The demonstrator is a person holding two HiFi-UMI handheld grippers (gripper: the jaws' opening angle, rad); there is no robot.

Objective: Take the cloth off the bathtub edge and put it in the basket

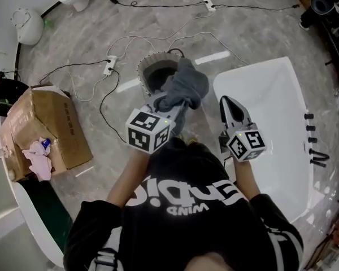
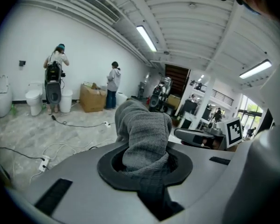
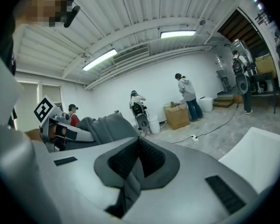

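Beside the basket (image 1: 142,71), my left tongs (image 1: 178,107) are clamped on the grey cloth (image 1: 185,84), while my right tongs (image 1: 226,101) sit closed and empty.

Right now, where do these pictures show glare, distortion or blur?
Head view: white glare streaks lie on the glossy floor beside the basket. Left gripper view: fisheye bends the ceiling light; the cloth is sharp. Right gripper view: same bending, dark corners.

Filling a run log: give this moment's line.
left hand-held gripper: shut on grey cloth | right hand-held gripper: shut, empty | cloth: over basket rim
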